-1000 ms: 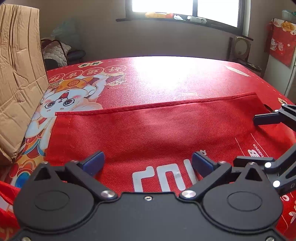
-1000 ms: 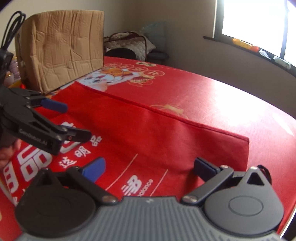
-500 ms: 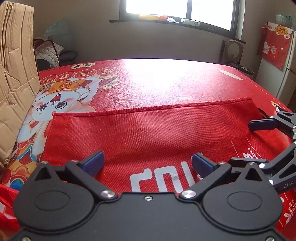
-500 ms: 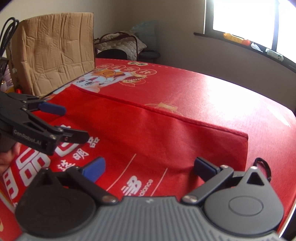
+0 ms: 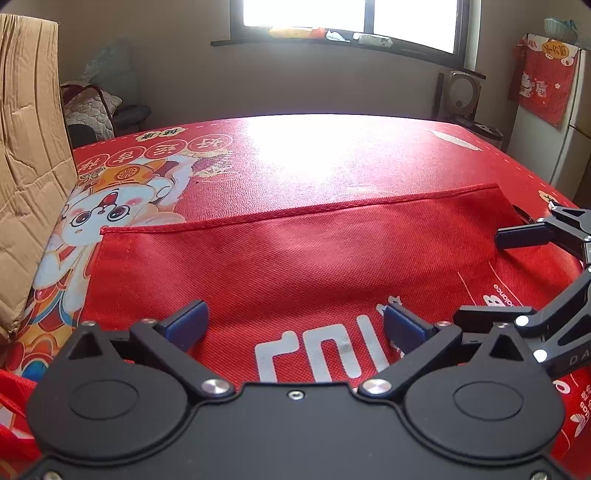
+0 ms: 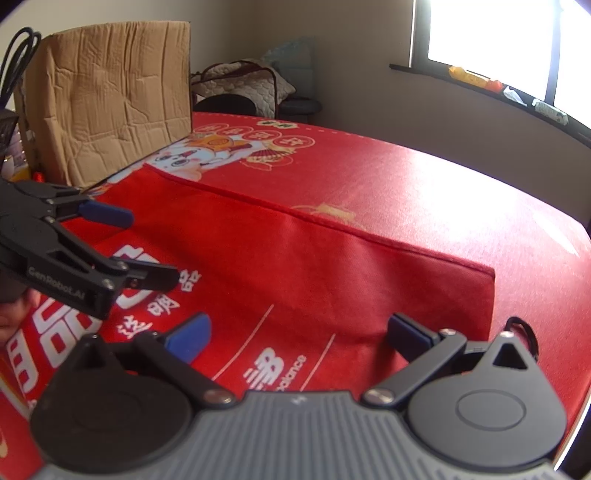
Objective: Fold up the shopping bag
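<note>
Across the counter (image 5: 369, 155), which wore a red cloth printed with a cartoon rabbit (image 5: 110, 210) and gold characters, the red shopping bag (image 5: 295, 266) lay flat, its stitched far edge running straight from left to right and its white lettering facing up near the cameras. Beside the counter's left end stood a creased cardboard box (image 6: 110, 99), close to the bag's far left corner. Beyond it, a quilted bag (image 6: 243, 83) rested on a dark seat against the wall, and a window (image 5: 351, 14) threw bright glare onto the cloth. Over the bag's near left part hung the left claw (image 5: 293, 325), its blue-tipped fingers spread wide with nothing between them. Over the bag's near right part hung the right claw (image 6: 299, 334), likewise spread and pinching nothing; whether either claw's tips touched the fabric could not be told. Each claw showed in the other's view, well apart. Just off the bag's right corner, a small dark loop (image 6: 524, 328) lay on the cloth.
</note>
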### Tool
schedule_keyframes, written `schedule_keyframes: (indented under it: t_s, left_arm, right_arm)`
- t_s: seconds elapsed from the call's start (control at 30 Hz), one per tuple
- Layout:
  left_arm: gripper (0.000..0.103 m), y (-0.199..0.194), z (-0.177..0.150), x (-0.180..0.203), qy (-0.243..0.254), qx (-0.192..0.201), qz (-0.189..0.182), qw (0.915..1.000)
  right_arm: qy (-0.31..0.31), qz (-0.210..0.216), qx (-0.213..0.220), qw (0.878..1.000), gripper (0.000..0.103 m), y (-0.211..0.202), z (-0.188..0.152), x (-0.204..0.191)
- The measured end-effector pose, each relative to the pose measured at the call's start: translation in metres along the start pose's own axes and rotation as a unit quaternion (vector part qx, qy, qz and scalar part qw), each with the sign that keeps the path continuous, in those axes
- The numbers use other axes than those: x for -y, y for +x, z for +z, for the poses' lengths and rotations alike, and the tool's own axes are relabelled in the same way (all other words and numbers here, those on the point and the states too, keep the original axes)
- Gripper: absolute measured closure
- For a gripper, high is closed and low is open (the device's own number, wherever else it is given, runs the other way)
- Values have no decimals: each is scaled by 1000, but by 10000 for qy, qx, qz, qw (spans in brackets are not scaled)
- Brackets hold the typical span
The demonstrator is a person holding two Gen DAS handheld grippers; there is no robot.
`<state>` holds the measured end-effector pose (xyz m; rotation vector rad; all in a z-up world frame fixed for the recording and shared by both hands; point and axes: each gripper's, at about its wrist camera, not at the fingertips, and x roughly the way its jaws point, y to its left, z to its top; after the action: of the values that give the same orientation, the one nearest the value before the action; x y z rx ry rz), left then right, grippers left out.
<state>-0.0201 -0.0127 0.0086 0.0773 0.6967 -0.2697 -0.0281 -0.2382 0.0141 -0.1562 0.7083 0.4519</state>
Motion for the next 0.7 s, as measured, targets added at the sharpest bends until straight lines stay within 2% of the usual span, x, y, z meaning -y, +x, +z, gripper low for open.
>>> schedule_keyframes:
  t_s: [0.13, 0.27, 0.37, 0.47, 0.57, 0.7]
  left_arm:
    - [1, -1, -1, -2, -86, 36, -60, 9999]
    - [1, -2, -2, 0, -41, 35, -39, 10000]
    - [1, -3, -3, 1, -5, 36, -28, 10000]
    - [1, -4, -4, 3, 30, 38, -17, 10000]
    - [1, -5, -5, 5, 65, 39, -5, 10000]
    - [1, -6, -7, 8, 112, 41, 10, 9999]
  right_arm:
    - [237, 96, 147, 9996, 1, -36, -9, -15]
    - [320, -353, -43, 9989, 1, -55, -29, -38]
    - [778, -758, -80, 9941, 1, -52, -46, -48]
    - [894, -1130, 63, 9896, 1, -46, -51, -55]
    - [1065, -1323, 86, 9854, 1, -41, -50, -58]
    - [1125, -1352, 98, 9844, 1, -39, -50, -57]
